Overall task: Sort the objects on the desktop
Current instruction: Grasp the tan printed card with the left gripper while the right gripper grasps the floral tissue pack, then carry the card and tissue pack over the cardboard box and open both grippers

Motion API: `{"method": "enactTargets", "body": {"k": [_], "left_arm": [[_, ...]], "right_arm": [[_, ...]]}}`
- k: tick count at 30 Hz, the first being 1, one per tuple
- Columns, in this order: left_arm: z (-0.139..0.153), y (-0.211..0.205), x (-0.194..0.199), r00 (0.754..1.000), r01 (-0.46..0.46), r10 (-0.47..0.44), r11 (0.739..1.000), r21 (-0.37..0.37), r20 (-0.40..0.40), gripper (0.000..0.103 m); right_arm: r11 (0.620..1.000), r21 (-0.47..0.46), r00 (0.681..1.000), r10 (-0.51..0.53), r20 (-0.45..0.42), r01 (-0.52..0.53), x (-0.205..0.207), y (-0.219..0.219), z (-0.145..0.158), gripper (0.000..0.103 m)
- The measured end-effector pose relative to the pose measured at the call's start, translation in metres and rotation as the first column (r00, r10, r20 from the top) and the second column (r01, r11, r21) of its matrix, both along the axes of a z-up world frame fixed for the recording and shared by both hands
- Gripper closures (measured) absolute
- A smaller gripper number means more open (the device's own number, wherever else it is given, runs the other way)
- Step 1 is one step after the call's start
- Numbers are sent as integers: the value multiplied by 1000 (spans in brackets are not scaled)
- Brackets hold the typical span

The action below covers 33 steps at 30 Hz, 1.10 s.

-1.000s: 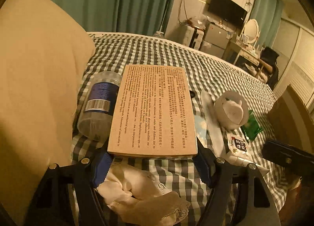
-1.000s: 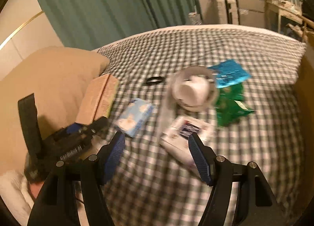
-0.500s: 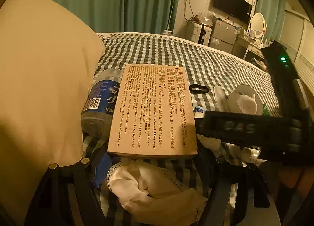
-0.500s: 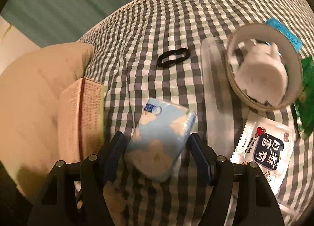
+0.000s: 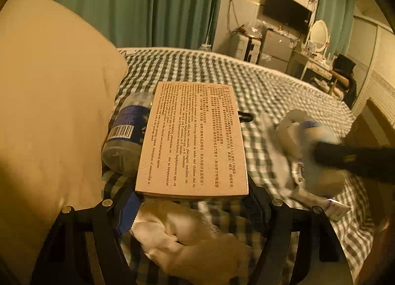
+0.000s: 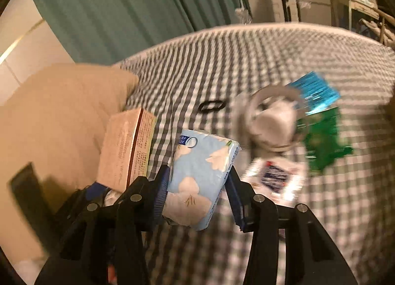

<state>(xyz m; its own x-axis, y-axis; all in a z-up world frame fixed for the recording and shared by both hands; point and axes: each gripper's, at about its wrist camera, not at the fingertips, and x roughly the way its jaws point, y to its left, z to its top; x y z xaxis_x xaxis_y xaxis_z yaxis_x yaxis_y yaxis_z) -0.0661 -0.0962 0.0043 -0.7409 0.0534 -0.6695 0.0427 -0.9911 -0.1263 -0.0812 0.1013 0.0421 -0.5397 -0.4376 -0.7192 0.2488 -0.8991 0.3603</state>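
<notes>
Right claw [image 6: 197, 186] gripped the tissue pack [image 6: 201, 176] above the bed [image 6: 246, 62], left claw [image 5: 191, 201] clamped the box [image 5: 192, 136]; next, I judged, carrying tissues toward nine o'clock.
</notes>
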Motion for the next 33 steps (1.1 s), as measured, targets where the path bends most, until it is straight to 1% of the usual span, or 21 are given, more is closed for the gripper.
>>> {"method": "enactTargets", "body": {"k": [2,4,5,7,9,11,12,13,16,18,19,21,22,24,25,27,28,29,31,33], "left_arm": [[6,5,7,1000,17,-17,1000,10,-16,28],[13,11,11,999,31,-31,999,19,-23,28],[18,15,13,999,38,-37,999,17,-26,28],[35,30,18,995,79,-78,997,12,-54,28],[54,51,25,987,130,-130,992,-7,-94,28],[79,82,31,965,215,-219,976,-38,-146,28],[90,99,32,952,258,-262,965,-50,-159,28],[103,122,33,933,316,-321,947,-52,-163,28],[128,172,32,894,418,-413,908,-8,-176,27],[145,211,31,860,485,-474,874,12,-191,27],[152,236,30,837,528,-515,849,28,-188,27],[162,272,29,806,580,-564,813,50,-178,27],[167,293,29,789,604,-588,795,49,-176,27],[172,332,31,746,653,-640,757,14,-183,28],[171,356,33,718,683,-675,731,-15,-170,27],[161,385,34,686,717,-716,695,-42,-128,27],[156,395,34,679,726,-726,686,-52,-112,28],[149,404,34,677,728,-731,682,-68,-88,27],[137,411,33,690,717,-721,692,-84,-54,27],[129,407,32,702,707,-710,704,-68,-45,26]], "right_arm": [[999,-31,1000,-13,-16,12,14,28,17,58],[998,-46,997,-53,-52,50,30,61,37,58],[997,-44,996,-64,-60,61,33,67,42,58],[994,-24,990,-107,-88,105,45,103,59,57],[986,23,977,-162,-136,166,57,145,81,57],[975,63,965,-203,-164,215,64,175,93,57],[966,69,957,-234,-174,248,68,194,98,57],[955,71,947,-274,-170,289,71,220,103,57],[921,83,918,-363,-161,379,78,274,113,56],[900,88,899,-413,-145,428,80,306,117,56],[886,96,888,-439,-134,453,81,323,119,56],[869,126,877,-468,-108,479,77,346,119,56],[858,158,873,-478,-98,488,74,355,117,56],[854,199,876,-475,-81,481,72,364,114,56],[849,222,877,-475,-74,479,69,367,110,56],[847,229,876,-478,-64,479,70,374,106,56],[848,219,874,-482,-60,483,70,378,104,56],[850,212,874,-483,-55,483,71,382,102,56],[848,207,871,-489,-47,487,69,385,96,54],[848,207,871,-490,-41,487,73,380,94,52]]}}
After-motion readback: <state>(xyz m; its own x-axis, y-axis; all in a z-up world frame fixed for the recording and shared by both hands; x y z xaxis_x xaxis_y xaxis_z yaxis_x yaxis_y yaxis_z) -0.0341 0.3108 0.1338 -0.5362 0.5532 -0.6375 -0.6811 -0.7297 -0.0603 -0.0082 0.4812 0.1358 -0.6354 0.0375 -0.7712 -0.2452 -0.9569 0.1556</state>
